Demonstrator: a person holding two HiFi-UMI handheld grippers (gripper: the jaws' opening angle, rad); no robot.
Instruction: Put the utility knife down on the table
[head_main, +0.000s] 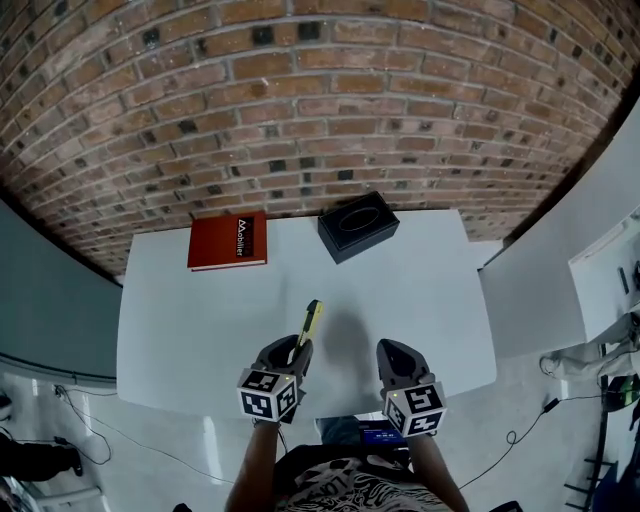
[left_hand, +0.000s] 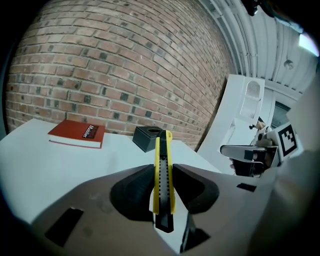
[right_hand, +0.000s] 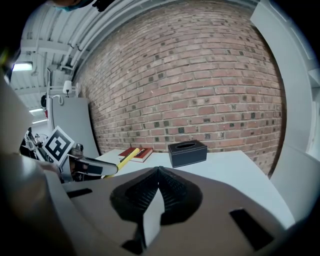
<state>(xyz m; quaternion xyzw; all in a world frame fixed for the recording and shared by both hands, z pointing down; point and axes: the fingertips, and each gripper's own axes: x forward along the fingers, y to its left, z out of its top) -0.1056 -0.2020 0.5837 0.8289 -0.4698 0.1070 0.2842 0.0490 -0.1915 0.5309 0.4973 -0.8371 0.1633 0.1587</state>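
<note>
Yellow plastic with a black slider strip marks the utility knife (head_main: 311, 320), which is clamped between the jaws of the left gripper (head_main: 297, 348) at the lower middle of the head view. In the left gripper view the knife runs lengthwise up the centre of the frame. The dark ribbed pads (left_hand: 134, 187) press on both of its flat sides, and its far end points toward the back of the table. It is held over the near part of the white table (head_main: 190, 330), not lying on it.

The right gripper (head_main: 386, 350) sits just to the right of the left one in the head view, apart from it. Its jaws are pressed together with nothing between them.

At the upper left of the tabletop lies a red book (head_main: 228, 241), flat and close to the brick wall (head_main: 300, 100). A black box (head_main: 358, 226) with an oval opening in its top stands to the book's right, near it but not touching. Both are well apart from the knife.
</note>
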